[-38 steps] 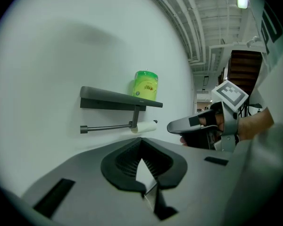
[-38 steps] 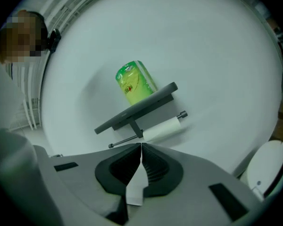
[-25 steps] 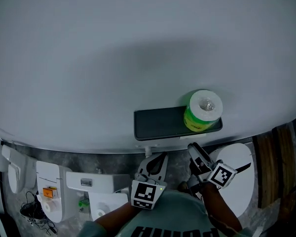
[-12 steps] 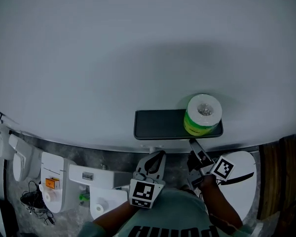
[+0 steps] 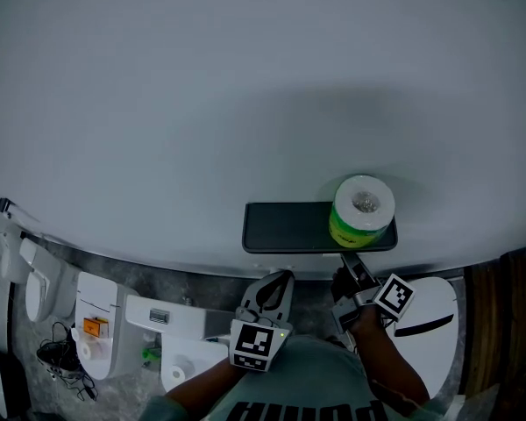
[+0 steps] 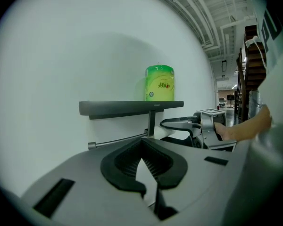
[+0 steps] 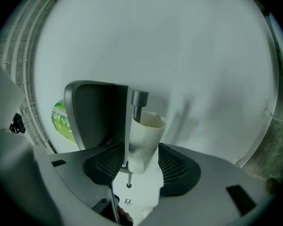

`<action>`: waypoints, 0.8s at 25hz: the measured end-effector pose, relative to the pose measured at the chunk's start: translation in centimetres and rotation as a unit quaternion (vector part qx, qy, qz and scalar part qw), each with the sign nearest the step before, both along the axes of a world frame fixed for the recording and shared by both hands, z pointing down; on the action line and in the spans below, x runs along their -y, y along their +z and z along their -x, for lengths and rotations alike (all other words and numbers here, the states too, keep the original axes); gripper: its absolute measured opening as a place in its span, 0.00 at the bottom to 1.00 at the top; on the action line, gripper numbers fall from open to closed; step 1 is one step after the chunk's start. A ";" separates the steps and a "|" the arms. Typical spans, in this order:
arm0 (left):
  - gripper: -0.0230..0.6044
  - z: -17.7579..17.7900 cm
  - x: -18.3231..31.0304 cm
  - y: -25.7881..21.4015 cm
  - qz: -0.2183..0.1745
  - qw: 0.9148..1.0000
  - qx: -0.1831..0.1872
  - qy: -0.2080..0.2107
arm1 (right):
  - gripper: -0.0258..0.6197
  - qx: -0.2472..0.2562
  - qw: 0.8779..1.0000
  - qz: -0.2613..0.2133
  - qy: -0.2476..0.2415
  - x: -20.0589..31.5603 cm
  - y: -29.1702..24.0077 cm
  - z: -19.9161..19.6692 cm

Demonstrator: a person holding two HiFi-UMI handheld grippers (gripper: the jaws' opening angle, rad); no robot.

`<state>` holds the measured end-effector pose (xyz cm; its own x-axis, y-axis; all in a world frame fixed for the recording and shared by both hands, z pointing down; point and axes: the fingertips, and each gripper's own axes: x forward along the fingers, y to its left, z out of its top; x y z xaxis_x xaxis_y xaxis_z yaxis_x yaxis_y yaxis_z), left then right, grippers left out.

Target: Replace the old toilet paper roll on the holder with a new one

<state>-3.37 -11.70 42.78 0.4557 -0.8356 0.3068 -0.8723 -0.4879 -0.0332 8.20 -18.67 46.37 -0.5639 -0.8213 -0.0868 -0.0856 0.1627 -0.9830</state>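
Plain pale wall [image 5: 245,77] across most of the head view. Below it a band of grey floor [image 5: 193,289], with white fixtures [image 5: 96,318] at the left and a white oval lid [image 5: 434,318] at the right.

Fixed to the wall, a dark shelf [image 5: 285,226], flat, bare along its left and middle.

Below the shelf's middle, the left gripper [image 5: 280,279], aimed at the wall. Jaws closed tip to tip, nothing between them. Short of the holder and apart from it.

Below the shelf's right end, the right gripper [image 5: 346,266], rolled onto its side, level. Jaws spread, with the tube between them. Pads [image 7: 177,161] just beside the tube on either side, no squeeze to be made out.

On the shelf's right end, upright, the new roll [image 5: 361,210] in green wrap, clear of both grippers.

Under the shelf, a short post [image 6: 152,122]. From it, a thin rod [image 6: 118,141] running left along the wall to a small capped end.

Right of the post, on the holder's thicker arm, the old tube [image 7: 144,142]: bare white card, no paper on it. Grey end of the arm [image 7: 139,99] sticking out past the tube's mouth.
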 end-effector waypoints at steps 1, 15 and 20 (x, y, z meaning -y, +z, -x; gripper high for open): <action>0.04 0.0 0.0 0.0 -0.001 1.000 0.000 0.000 | 0.39 0.001 1.000 0.005 0.003 0.1 0.2 -0.1; 0.04 -0.4 0.4 -0.1 -0.003 1.000 -0.008 0.011 | 0.35 -0.011 0.999 0.020 0.027 0.4 0.0 -1.5; 0.04 -1.7 0.4 0.1 0.001 1.000 -0.015 0.019 | 0.35 -0.017 0.999 0.023 0.041 0.5 0.0 -3.5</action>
<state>-1.66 -12.13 42.83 0.4966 -0.8168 0.2936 -0.8533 -0.5213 -0.0070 11.67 -19.19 46.37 -0.4970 -0.8672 -0.0293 -0.1308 0.1083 -0.9855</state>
